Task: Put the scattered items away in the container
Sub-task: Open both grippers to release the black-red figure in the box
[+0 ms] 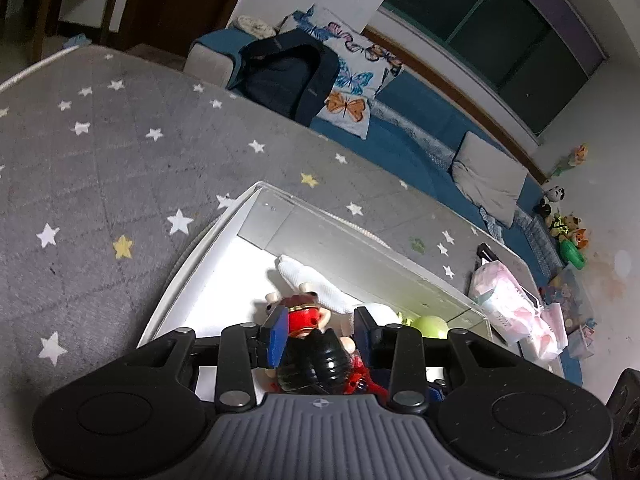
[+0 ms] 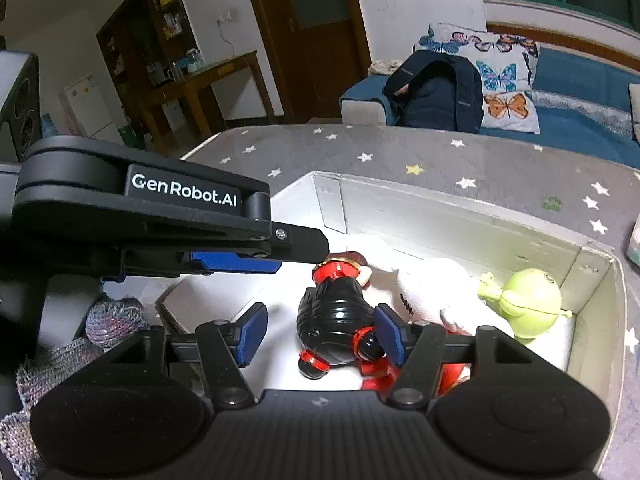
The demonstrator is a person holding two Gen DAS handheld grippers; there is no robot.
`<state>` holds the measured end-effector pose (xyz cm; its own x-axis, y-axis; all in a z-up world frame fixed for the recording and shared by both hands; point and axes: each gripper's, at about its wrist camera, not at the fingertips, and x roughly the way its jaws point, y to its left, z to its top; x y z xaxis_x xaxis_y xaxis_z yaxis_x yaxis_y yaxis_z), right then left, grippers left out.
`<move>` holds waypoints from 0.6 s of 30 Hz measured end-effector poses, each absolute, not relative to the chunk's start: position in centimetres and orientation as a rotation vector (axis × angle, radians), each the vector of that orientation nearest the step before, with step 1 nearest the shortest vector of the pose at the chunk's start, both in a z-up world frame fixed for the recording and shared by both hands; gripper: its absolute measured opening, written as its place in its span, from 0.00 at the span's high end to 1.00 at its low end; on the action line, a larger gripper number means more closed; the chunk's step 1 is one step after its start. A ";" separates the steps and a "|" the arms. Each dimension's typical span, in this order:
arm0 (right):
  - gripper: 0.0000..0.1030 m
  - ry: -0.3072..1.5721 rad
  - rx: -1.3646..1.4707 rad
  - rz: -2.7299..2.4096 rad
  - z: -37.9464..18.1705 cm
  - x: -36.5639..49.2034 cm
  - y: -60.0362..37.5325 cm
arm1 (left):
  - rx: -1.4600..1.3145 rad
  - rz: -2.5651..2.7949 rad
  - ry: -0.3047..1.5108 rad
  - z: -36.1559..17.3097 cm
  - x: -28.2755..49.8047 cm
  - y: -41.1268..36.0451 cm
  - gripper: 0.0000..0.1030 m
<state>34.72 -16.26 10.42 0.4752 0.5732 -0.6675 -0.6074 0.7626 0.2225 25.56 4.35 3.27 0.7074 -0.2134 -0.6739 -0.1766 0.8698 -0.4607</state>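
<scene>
A white open box (image 1: pixel 256 204) (image 2: pixel 596 264) stands on the grey star mat. Inside it lie a red and black toy figure (image 1: pixel 316 352) (image 2: pixel 336 312), a white cloth (image 1: pixel 316 284) (image 2: pixel 432 288) and a green round toy (image 1: pixel 430 326) (image 2: pixel 528 300). My left gripper (image 1: pixel 320 336) is over the box, open, its blue pads either side of the figure without clamping it. In the right wrist view the left gripper (image 2: pixel 256 256) comes in from the left above the figure. My right gripper (image 2: pixel 320 334) is open, low over the figure.
The grey star mat (image 1: pixel 100 160) spreads around the box. A blue sofa (image 1: pixel 400 140) with a butterfly pillow (image 2: pixel 500 76) and dark backpack (image 2: pixel 436 92) lies behind. A pink packet (image 1: pixel 508 300) and small toys (image 1: pixel 568 232) sit to the right. A knitted grey cloth (image 2: pixel 108 320) lies at the left.
</scene>
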 end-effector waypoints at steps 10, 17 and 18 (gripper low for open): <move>0.33 0.751 -0.057 0.710 11.5 32.2 -16.9 | -0.491 -0.036 0.741 4.6 23.1 3.6 0.63; 0.27 0.718 -0.054 0.703 12.2 30.6 -17.6 | -0.453 -0.047 0.695 5.6 21.0 2.8 0.63; 0.27 0.713 -0.056 0.700 12.2 30.3 -17.7 | -0.446 -0.048 0.689 5.7 20.7 2.7 0.63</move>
<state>30.34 -17.69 12.23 0.5407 0.5706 -0.6181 -0.6073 0.7732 0.1824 20.69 2.67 5.69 0.7746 -0.1884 -0.6037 -0.1021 0.9048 -0.4134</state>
